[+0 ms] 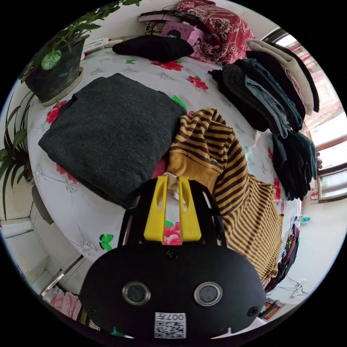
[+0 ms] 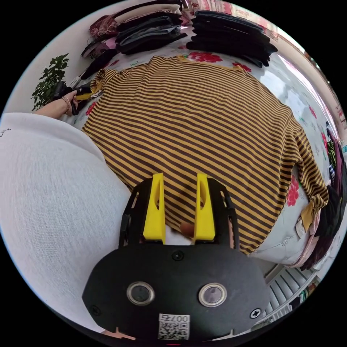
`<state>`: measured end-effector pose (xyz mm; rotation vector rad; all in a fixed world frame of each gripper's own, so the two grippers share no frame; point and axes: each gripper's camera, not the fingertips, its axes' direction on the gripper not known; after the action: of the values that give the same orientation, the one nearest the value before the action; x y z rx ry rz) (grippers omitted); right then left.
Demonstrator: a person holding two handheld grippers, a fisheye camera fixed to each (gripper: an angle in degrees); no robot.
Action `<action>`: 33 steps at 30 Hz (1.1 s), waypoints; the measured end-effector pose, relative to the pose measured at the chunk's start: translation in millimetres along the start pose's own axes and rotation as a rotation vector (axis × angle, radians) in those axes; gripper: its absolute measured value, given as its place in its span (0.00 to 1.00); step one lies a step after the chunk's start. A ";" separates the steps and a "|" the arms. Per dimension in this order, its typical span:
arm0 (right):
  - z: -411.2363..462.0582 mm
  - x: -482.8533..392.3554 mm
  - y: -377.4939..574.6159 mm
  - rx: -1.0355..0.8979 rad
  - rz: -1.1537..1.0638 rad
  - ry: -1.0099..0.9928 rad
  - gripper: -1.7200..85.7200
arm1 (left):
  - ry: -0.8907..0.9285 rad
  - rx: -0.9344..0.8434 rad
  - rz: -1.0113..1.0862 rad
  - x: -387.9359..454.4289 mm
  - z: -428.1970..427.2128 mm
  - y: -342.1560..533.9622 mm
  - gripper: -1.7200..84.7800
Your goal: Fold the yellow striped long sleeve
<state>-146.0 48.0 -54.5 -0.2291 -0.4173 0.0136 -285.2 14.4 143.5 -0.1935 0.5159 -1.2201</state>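
In the left gripper view I am over a bed (image 1: pixel 90 213) covered with a white sheet printed with red flowers and green leaves. My left gripper (image 1: pixel 172 180) has its yellow jaws drawn close, with a narrow gap between them; a pale bit of fabric sits at the tips, right by the cuff of the yellow striped long sleeve (image 1: pixel 231 188), but I cannot tell whether both jaws press on it. That shirt lies bunched just right of the jaws and runs toward the near right edge of the bed. One folded dark grey garment (image 1: pixel 112 133) lies to the left, touching the striped one. One black folded piece (image 1: pixel 153 47) sits at the far side, beside a red patterned cloth (image 1: pixel 217 29). A stack of dark folded clothes (image 1: pixel 274 105) lines the right. Two potted plants stand at the left: one in a dark pot (image 1: pixel 54 76), one lower down (image 1: pixel 12 151).

In the right gripper view the striped shirt lies spread flat across the bed. My right gripper (image 2: pixel 179 180) hovers over its near hem with the jaws apart, holding nothing. My white sleeve (image 2: pixel 47 202) is at the left. Far left, my hand (image 2: pixel 68 103) holds the other gripper at the shirt's sleeve. Two stacks of folded clothes (image 2: pixel 224 32) line the far side.
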 end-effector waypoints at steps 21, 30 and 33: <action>-38.2 59.3 39.2 0.202 0.166 -0.087 0.12 | 0.799 0.615 0.474 23.4 -204.4 -8.7 0.02; -44.8 118.2 64.3 0.303 0.356 -0.179 0.14 | 0.715 0.060 1.153 283.9 -111.5 157.4 0.22; -46.4 135.1 67.3 0.330 0.389 -0.181 0.15 | 0.541 -0.007 1.094 271.8 -69.3 180.6 0.20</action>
<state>-1.4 111.6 -56.7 0.0203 -0.5375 0.4849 -98.8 -167.1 -65.4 0.3979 0.9261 -0.1722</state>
